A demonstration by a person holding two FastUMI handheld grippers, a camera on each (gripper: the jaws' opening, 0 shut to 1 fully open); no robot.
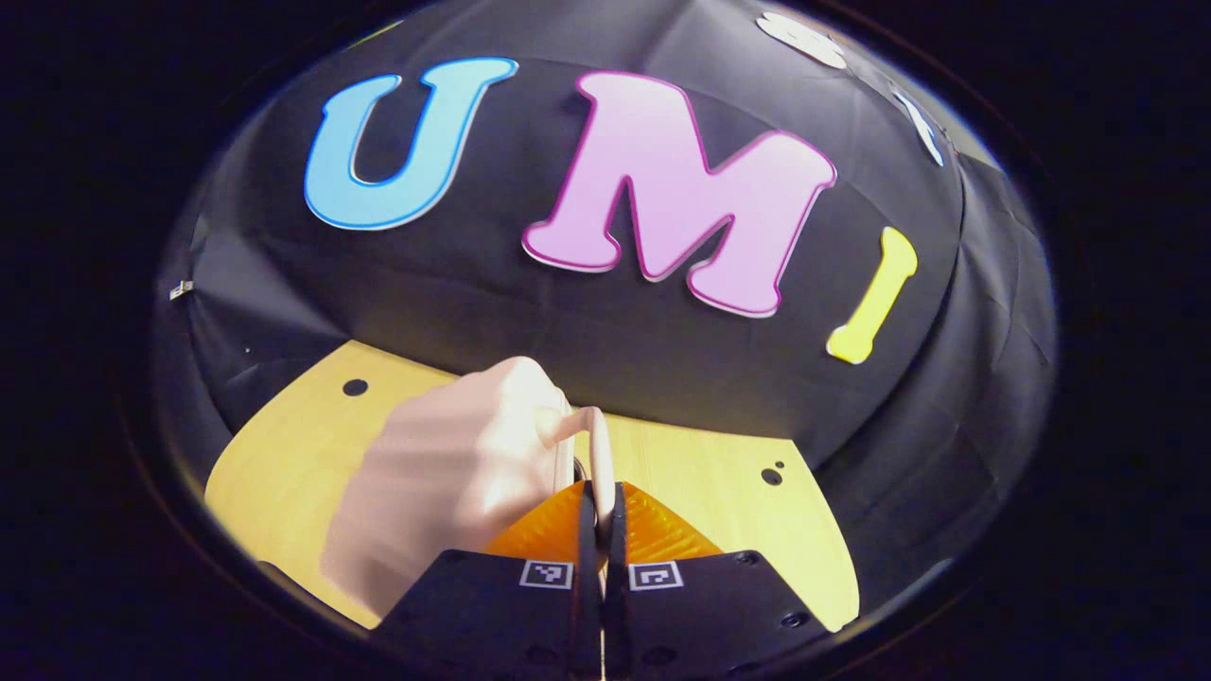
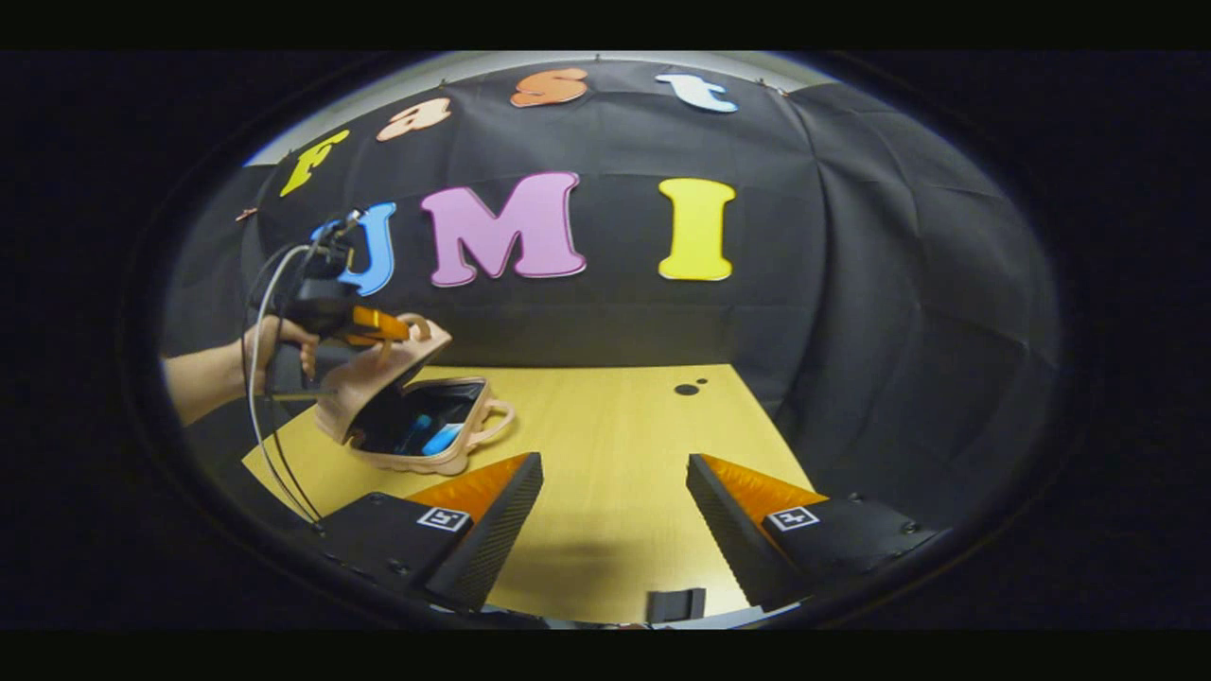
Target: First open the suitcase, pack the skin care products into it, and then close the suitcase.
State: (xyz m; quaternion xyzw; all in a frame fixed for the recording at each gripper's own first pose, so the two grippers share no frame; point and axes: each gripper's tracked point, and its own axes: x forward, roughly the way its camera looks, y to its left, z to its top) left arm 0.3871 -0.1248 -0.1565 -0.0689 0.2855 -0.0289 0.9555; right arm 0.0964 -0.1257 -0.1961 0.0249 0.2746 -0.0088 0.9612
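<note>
A small pink-beige suitcase lies on the left of the wooden table, its lid tilted halfway over the base. Blue skin care items lie inside the dark interior. My left gripper holds the lid's handle from above. In the left gripper view the left gripper is shut on the thin handle loop, and the lid hangs to its left. My right gripper stands open over the table's middle, well right of the suitcase, with nothing between its fingers.
A person's hand holds the left gripper, and cables hang from it at the table's left edge. Round holes mark the tabletop near the back. A small black block sits at the front edge.
</note>
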